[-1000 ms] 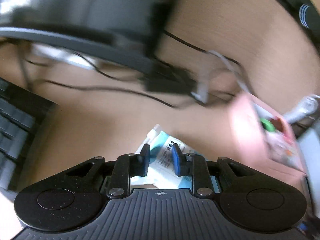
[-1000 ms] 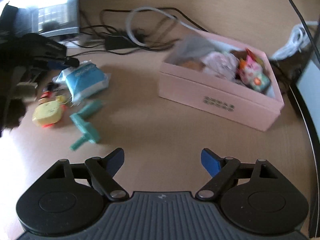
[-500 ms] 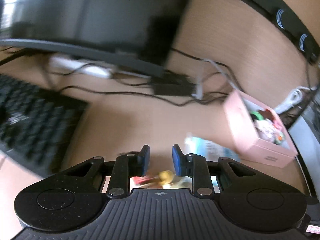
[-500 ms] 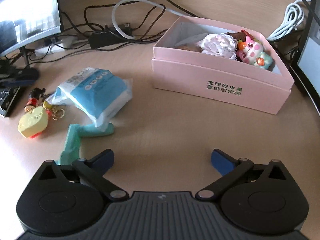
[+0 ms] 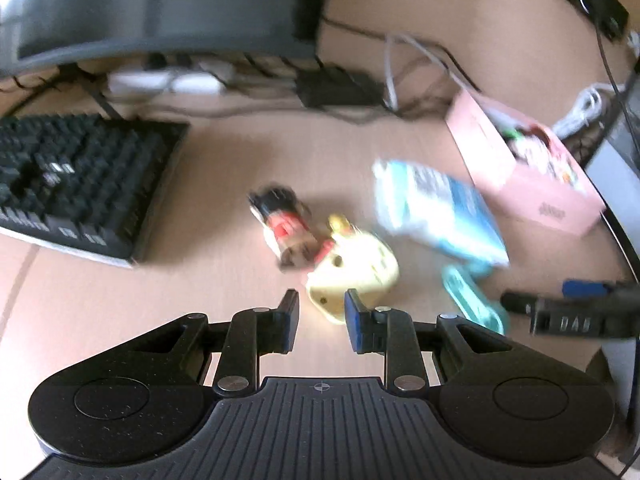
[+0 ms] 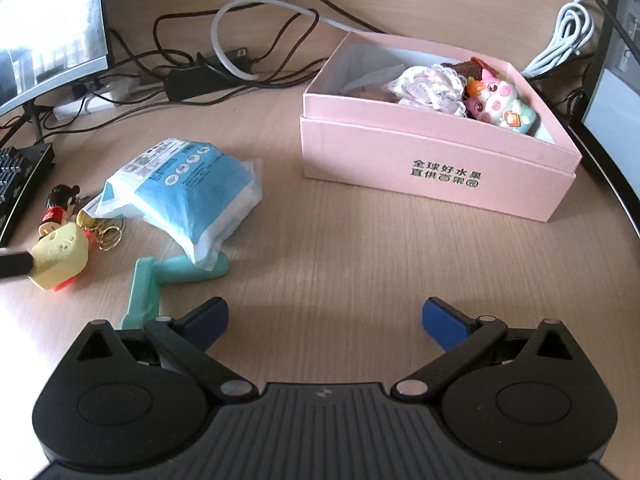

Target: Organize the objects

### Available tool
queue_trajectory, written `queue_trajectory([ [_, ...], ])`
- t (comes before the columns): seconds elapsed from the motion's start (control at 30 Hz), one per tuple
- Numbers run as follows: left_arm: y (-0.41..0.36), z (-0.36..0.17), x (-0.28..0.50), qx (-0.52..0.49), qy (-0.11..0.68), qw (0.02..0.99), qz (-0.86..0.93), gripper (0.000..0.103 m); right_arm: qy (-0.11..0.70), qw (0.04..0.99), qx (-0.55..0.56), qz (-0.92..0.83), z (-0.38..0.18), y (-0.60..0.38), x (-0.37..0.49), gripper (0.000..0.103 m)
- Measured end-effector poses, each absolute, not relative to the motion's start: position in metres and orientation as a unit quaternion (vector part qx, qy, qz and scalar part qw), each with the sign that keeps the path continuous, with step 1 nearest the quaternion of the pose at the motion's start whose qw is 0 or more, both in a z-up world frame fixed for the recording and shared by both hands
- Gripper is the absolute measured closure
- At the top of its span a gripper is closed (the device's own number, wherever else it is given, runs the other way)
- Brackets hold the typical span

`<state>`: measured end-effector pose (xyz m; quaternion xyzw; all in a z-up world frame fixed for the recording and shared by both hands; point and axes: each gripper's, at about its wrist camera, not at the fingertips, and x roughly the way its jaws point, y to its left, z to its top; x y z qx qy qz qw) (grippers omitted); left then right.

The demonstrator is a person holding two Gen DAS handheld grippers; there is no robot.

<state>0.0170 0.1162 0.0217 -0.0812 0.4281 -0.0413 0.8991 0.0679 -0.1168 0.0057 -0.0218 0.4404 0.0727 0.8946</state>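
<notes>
A pink box (image 6: pixel 440 168) holding soft toys stands at the right of the desk; it also shows in the left wrist view (image 5: pixel 520 176). A blue-white packet (image 6: pixel 184 188), a teal plastic piece (image 6: pixel 160 276), a yellow toy keychain (image 6: pixel 60 256) and a small red-black figure (image 6: pixel 58 210) lie to its left. My left gripper (image 5: pixel 322 320) hovers just short of the yellow toy (image 5: pixel 356 276), jaws narrowly apart and empty. My right gripper (image 6: pixel 324 320) is wide open and empty over bare desk, in front of the box.
A black keyboard (image 5: pixel 76 180) lies at the left. A monitor (image 5: pixel 160 4), a power strip (image 6: pixel 96 100), a black adapter (image 6: pixel 200 80) and tangled cables (image 6: pixel 256 36) run along the back. A white coiled cable (image 6: pixel 568 32) lies behind the box.
My left gripper has swung back from the packet and monitor area and now faces the yellow toy and figure. My right gripper has drawn closer to the box and settled, still open.
</notes>
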Motion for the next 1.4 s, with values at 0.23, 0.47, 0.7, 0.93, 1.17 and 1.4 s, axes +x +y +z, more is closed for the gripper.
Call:
queue_trajectory([
  [0.23, 0.094, 0.021, -0.002, -0.060, 0.433, 0.895, -0.086, 0.076, 0.429, 0.901, 0.012, 0.062, 0.018, -0.139, 0.037, 0.000],
  [0.47, 0.104, 0.048, 0.011, -0.034, 0.384, 0.920, -0.068, 0.076, 0.394, 0.915, -0.049, 0.076, 0.029, -0.129, 0.012, 0.000],
  [0.7, 0.085, 0.034, 0.057, 0.066, 0.403, 0.904, -0.126, 0.073, 0.393, 0.911, -0.062, 0.113, 0.032, -0.117, -0.002, 0.000],
  [0.93, 0.085, 0.021, 0.093, 0.012, 0.451, 0.879, -0.156, 0.051, 0.398, 0.901, -0.089, 0.150, 0.026, -0.104, -0.020, 0.000],
  [1.17, 0.095, 0.018, 0.061, 0.011, 0.471, 0.868, -0.158, 0.053, 0.385, 0.900, -0.098, 0.180, 0.030, -0.105, -0.030, 0.000],
  [1.4, 0.104, 0.014, 0.025, -0.011, 0.463, 0.874, -0.143, 0.053, 0.383, 0.902, -0.049, 0.193, 0.040, -0.103, -0.004, 0.021],
])
